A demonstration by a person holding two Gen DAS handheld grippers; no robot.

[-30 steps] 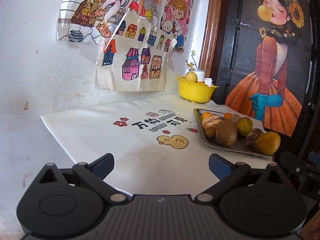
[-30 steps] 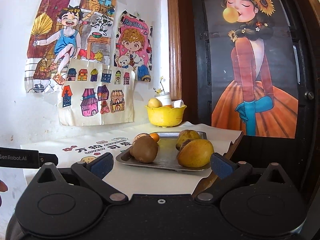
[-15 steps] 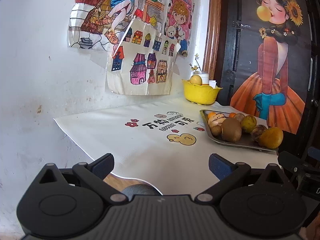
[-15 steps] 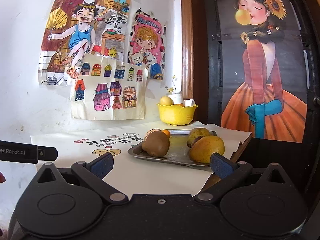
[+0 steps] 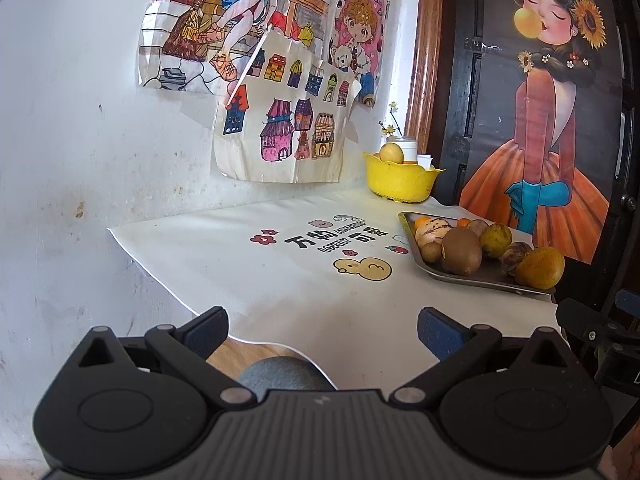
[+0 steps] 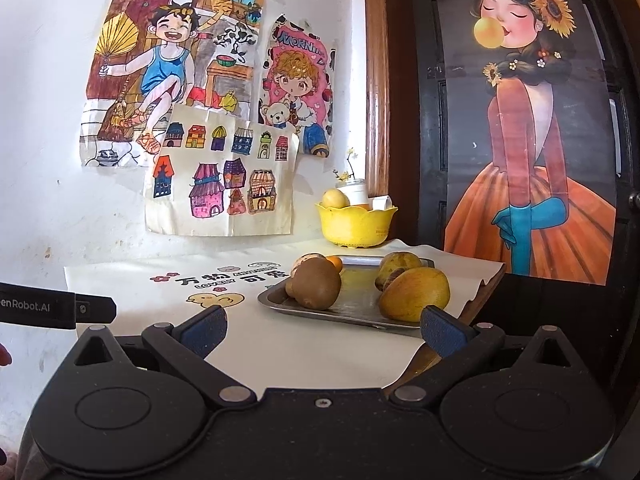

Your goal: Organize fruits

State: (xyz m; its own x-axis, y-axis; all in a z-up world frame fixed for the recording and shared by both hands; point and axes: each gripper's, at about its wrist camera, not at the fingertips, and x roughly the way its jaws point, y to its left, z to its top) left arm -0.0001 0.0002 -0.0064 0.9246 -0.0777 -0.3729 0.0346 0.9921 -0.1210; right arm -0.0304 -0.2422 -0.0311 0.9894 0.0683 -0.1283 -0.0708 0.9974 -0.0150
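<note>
My left claw (image 5: 323, 330) is spread wide and holds nothing, its blue pads low in the frame over the near edge of the white-covered counter (image 5: 256, 264). My right claw (image 6: 323, 330) is likewise spread and bare, low in its frame, just short of the metal tray (image 6: 356, 308). The tray sits right of centre in both views, near the counter's right edge. On it lie a brown kiwi (image 6: 316, 289) at the near left, a large yellow-orange fruit (image 6: 416, 294) at the near right, and several smaller fruits behind them. A yellow bowl (image 6: 356, 224) stands past the tray by the wall, with a pale round fruit (image 6: 335, 199) showing above its rim.
</note>
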